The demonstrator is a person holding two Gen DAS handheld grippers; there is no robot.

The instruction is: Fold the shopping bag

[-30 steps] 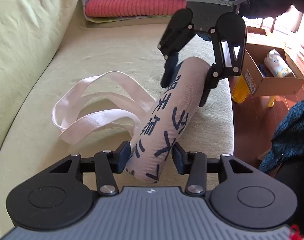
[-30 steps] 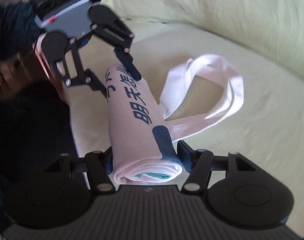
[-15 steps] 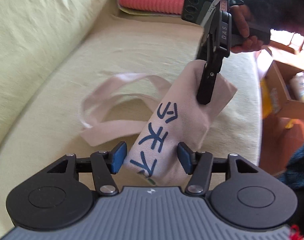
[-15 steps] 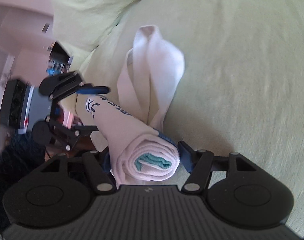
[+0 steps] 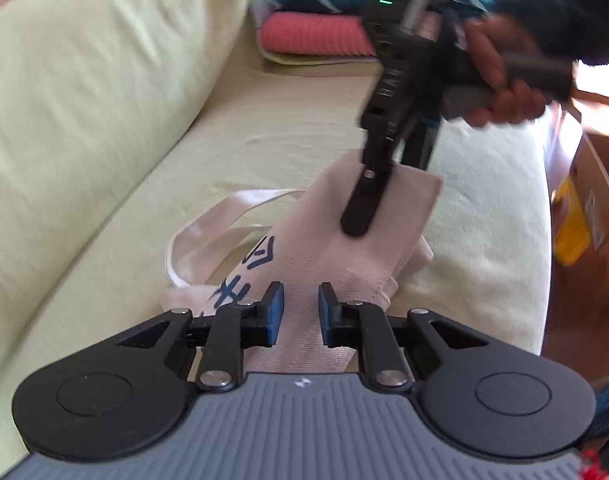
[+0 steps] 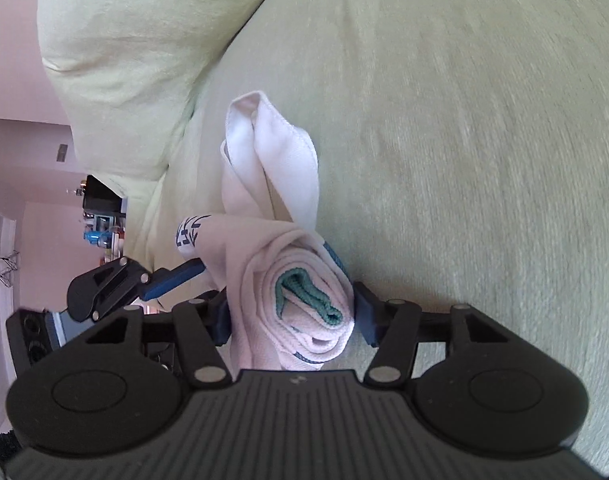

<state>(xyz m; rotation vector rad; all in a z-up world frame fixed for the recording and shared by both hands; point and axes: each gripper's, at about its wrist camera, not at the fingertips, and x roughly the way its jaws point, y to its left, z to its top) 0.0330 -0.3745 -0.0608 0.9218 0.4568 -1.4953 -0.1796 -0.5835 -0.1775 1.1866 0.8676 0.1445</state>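
Rolled shopping bag lies on the sofa seat. Left gripper closing on its near end; right gripper closing, pinching the far end. Soft, light cloth, unrolls easily: grip both ends.

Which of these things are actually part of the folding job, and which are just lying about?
In use:
- rolled shopping bag, on the sofa seat
- its handles
- left gripper, jaws closing on one end of the bag
- right gripper, jaws closing, clamped on the other end

Lying about:
- folded towels
- cardboard box
- back cushion
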